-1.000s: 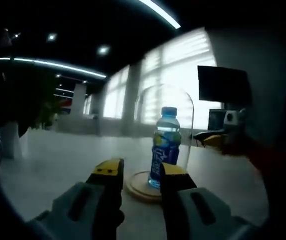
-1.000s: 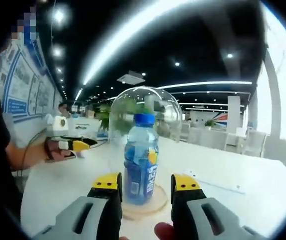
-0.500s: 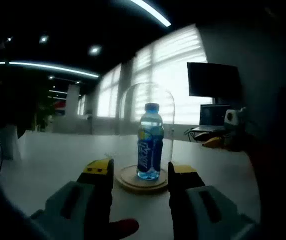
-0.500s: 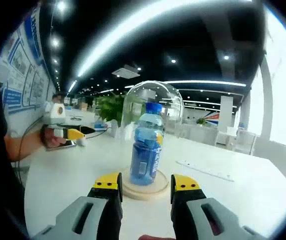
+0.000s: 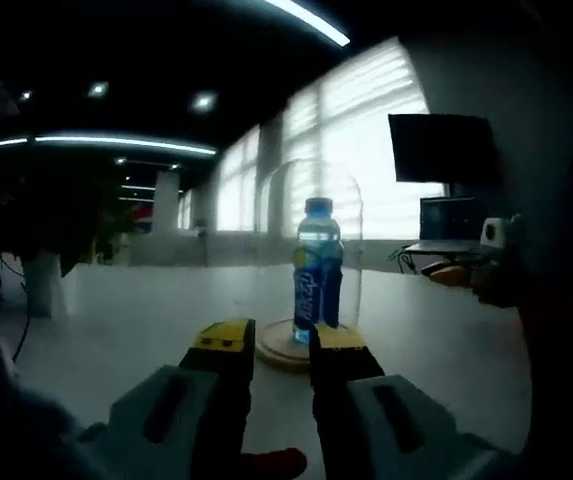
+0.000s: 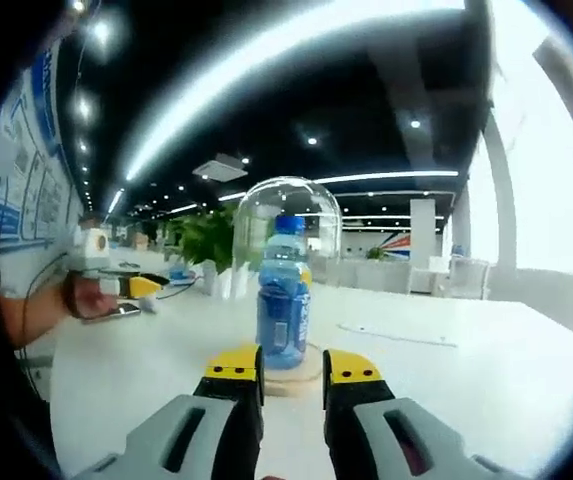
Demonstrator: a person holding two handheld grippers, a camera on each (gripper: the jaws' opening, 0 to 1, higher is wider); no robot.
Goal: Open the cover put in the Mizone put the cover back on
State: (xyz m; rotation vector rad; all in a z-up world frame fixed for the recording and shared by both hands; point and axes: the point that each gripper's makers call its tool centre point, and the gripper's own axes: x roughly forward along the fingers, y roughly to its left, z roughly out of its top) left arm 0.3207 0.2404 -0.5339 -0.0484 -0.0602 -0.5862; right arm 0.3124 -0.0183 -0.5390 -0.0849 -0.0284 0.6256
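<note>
The bottle stands upright on a round wooden base on the white desk, under a clear glass cover whose outline is faint against the bright windows in the left gripper view and plainer in the right gripper view, where the bottle, cover and base sit against a dark ceiling. The bottle's label print is too blurred to read. The near edge of the base is hidden behind the jaw tips in both views. The left tool is empty, its yellow-tipped jaws a narrow gap apart, with the bottle just beyond and slightly right of that gap. The right tool is likewise empty with a narrow gap, the bottle straight ahead above it, not touched. Each tool's lower body is cut off at the bottom edge. The left gripper view is dim: a monitor and a laptop sit at the right, and the other tool shows there as a dark blur. The right gripper view shows what the left lacks: a person's hand at the left holding the left tool over the desk, plants behind, and wall posters.
</note>
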